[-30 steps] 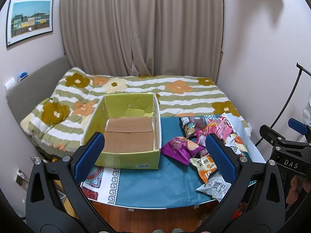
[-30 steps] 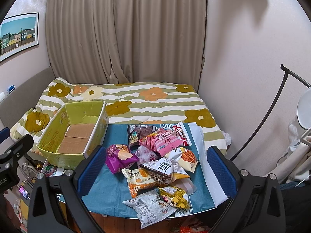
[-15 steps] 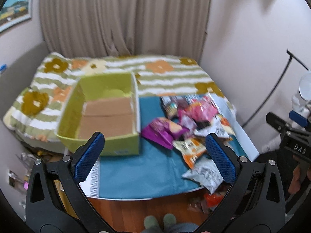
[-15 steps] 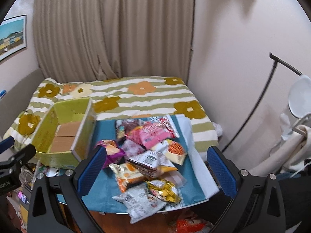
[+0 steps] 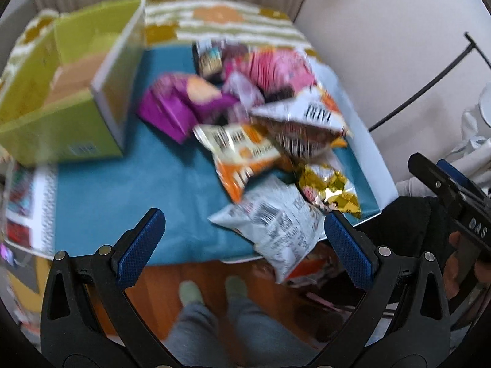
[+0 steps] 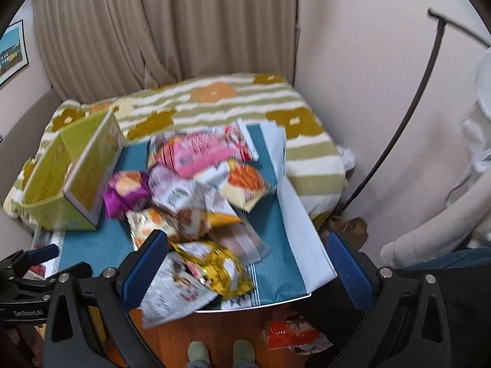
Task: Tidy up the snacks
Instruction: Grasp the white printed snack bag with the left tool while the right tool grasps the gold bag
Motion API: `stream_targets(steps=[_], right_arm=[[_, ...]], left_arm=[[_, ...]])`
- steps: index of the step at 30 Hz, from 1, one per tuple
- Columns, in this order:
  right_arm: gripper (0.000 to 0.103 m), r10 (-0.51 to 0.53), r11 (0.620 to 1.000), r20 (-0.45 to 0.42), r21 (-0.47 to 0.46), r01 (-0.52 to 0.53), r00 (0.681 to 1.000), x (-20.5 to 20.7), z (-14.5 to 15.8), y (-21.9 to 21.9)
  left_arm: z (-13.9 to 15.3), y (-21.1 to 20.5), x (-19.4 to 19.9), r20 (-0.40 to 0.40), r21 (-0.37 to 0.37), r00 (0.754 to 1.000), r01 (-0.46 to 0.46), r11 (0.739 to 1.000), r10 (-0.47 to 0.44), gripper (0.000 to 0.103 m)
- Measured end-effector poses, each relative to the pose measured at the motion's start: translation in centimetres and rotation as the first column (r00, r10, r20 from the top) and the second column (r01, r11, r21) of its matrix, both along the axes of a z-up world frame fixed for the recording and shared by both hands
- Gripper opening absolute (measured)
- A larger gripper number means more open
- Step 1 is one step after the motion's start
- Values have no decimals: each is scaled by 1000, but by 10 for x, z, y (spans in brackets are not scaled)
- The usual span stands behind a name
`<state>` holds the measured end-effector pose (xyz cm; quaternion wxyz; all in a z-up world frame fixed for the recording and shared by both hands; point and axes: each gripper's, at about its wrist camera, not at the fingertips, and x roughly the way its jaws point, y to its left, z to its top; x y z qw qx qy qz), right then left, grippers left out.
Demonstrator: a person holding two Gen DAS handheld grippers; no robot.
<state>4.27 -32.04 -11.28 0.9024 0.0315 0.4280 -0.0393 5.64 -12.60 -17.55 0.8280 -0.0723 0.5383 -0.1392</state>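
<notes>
Left tool: fingers spread wide, nothing between them, held tilted downward. Right tool: fingers likewise spread wide, empty. Person's feet visible below, legs in grey trousers.

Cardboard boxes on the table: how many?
1: the open yellow-green cardboard box at the left of the teal-covered table, beside the snack pile. None seems hidden.

Soft, even indoor light fills both views, with only faint shadows under the snack packets on the teal tablecloth. Motion blur smears the green box and the packets, most heavily in the left wrist view. Glare flashes on the gold foil packet. Fisheye distortion bends the curtain and darkens the corners.
</notes>
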Motion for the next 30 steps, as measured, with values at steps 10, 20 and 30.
stream_targets(steps=[10,20,30], right_arm=[[103,148,986,-131,93,-137,980,22,-79,-24],[101,270,958,-172,152,-245,947,34,-113,-25],[86,371,918,-194,224,-327,908,44,-128,-19]], left_arm=[[-68,-27,12,-162,-90,982,-108,990,92,103],[-110,-30,18,-237,-163,963,-171,972,130,94],[-125,-18,13,-259,-241,960,-171,955,106,66]])
